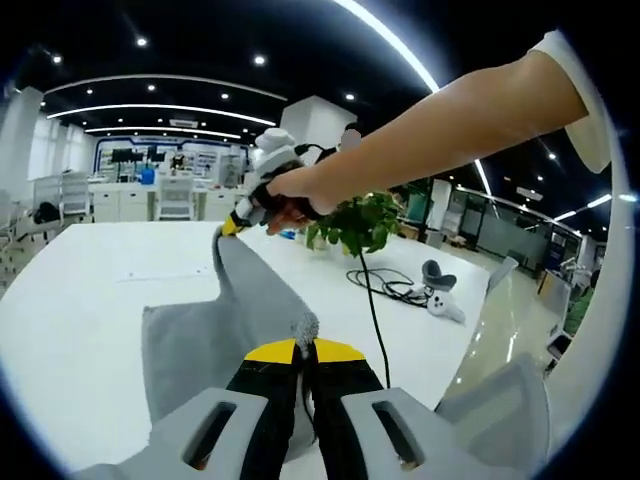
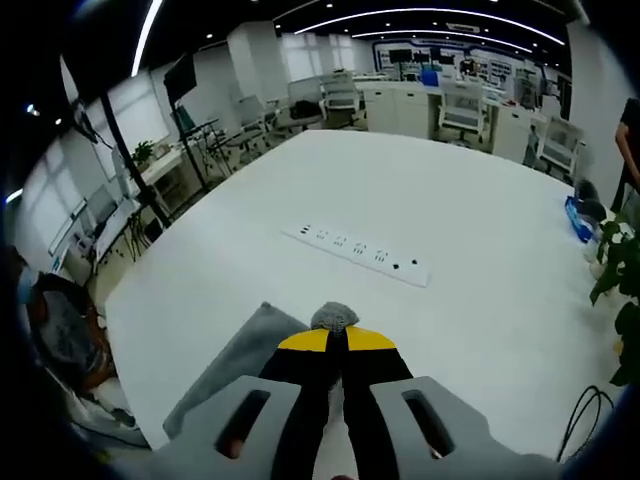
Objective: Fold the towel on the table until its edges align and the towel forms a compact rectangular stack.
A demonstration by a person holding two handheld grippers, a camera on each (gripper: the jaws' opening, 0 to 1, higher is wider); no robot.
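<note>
A grey towel is lifted off the white table by two corners. In the left gripper view, my left gripper is shut on one towel corner, which bunches just above its yellow tips. Farther off, a hand holds my right gripper, shut on another corner, with the cloth stretched in a ridge between the two. In the right gripper view, my right gripper is shut on a grey tuft of the towel, which drops away to the lower left above the table.
A white power strip lies on the table beyond the right gripper. A potted plant, a black cable and a grey-and-white device sit toward the table's right end. Desks and chairs stand around the room.
</note>
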